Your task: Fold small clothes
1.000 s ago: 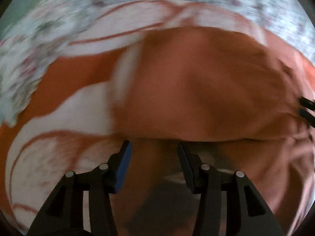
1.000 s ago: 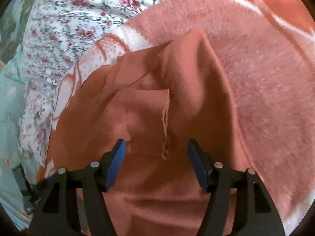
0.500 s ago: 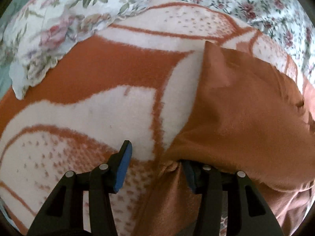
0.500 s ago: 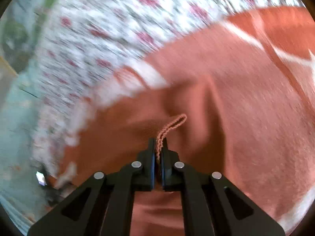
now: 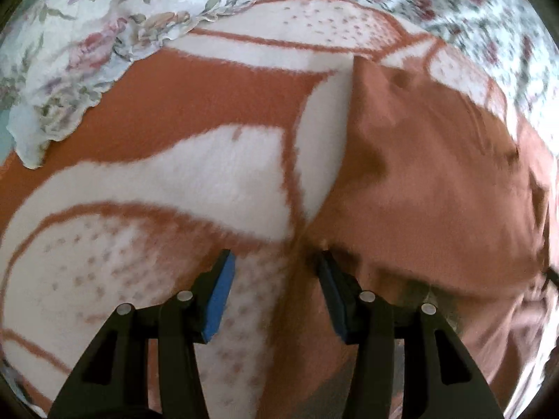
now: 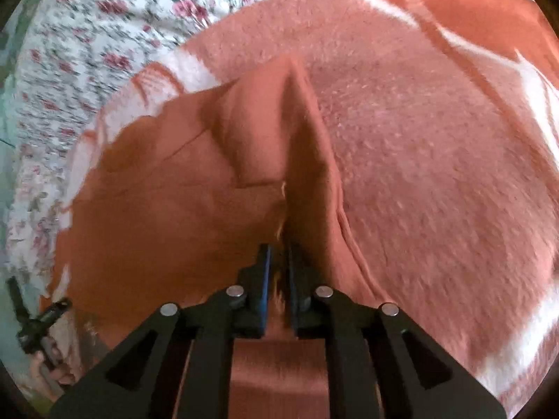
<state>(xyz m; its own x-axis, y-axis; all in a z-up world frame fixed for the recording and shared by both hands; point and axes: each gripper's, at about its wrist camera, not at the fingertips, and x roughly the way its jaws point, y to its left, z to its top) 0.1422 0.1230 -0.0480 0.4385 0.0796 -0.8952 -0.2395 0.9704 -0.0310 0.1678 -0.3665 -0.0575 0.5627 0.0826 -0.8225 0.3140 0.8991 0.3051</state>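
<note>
- Fingers of the right gripper (image 6: 278, 262) were seen nearly together, pinched on a raised ridge of the rust-coloured garment (image 6: 195, 188); the jaws were opening slightly at that moment, with cloth between them.
- Fingers of the left gripper (image 5: 276, 279) were held apart; the right-hand finger was tucked at the garment's edge (image 5: 419, 181), and no clamping was seen.
- Garment was found lying rumpled on an orange-and-white patterned blanket (image 5: 167, 181) spread over a floral bedsheet (image 5: 87, 28).
- Risk noted: with the right jaws easing, the thin pinched fold could be slipped out and the ridge let collapse.
- Risk noted: garment and blanket were close in colour, so blanket pile could be caught together with the cloth by the left fingers.
- Risk noted: a frayed hem thread near the right fingers could be snagged.
- No brand, label or legible writing was found in either view.
</note>
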